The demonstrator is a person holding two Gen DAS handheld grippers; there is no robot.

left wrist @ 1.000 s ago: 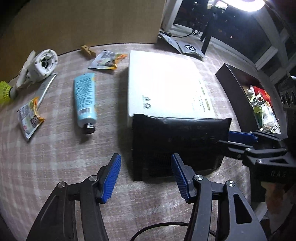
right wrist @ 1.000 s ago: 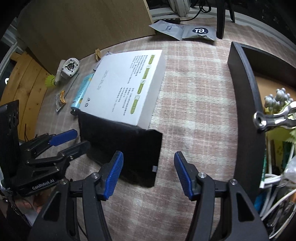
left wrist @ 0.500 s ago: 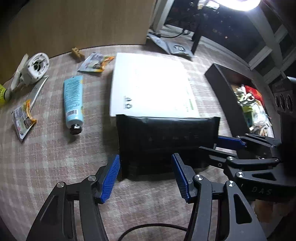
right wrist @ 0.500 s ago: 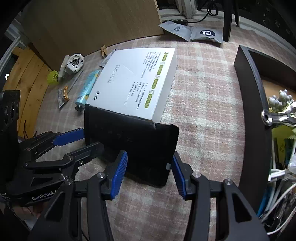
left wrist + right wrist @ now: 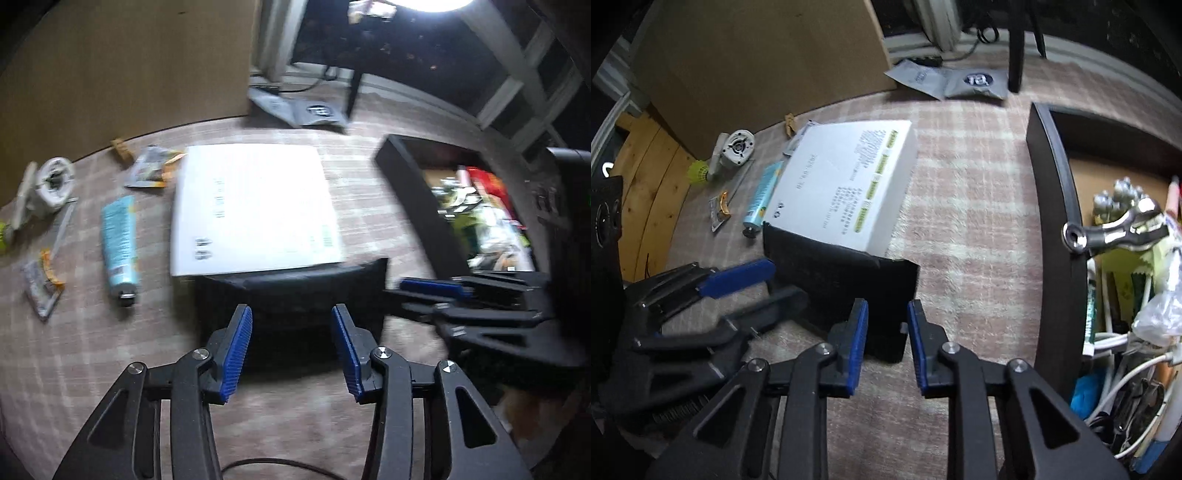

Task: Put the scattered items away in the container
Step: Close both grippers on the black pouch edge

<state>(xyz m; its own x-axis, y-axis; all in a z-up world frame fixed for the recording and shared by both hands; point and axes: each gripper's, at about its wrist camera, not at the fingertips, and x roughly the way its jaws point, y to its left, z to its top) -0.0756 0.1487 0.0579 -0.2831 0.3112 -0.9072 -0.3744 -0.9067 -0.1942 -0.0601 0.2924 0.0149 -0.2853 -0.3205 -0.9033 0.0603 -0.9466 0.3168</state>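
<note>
A flat black pouch (image 5: 291, 295) lies on the checked cloth against the near edge of a white box (image 5: 251, 206). My left gripper (image 5: 291, 343) is open, its blue pads either side of the pouch's near edge. My right gripper (image 5: 885, 332) has narrowed around the pouch's corner (image 5: 886, 295); I cannot tell whether the pads touch it. The black container (image 5: 1052, 206) stands to the right, holding cables, a metal tool and packets. It also shows in the left wrist view (image 5: 417, 206). The right gripper shows in the left wrist view (image 5: 443, 295).
A blue tube (image 5: 120, 243), snack packets (image 5: 151, 173), a white round device (image 5: 51, 184), a yellow shuttlecock (image 5: 698, 171) and a small wooden block (image 5: 121, 147) lie left of the box. Grey mailer bags (image 5: 960, 79) lie at the back by a brown board (image 5: 757, 62).
Both grippers have moved in on the black pouch. The right gripper's jaws have closed in around its corner. The left gripper's jaws have narrowed slightly.
</note>
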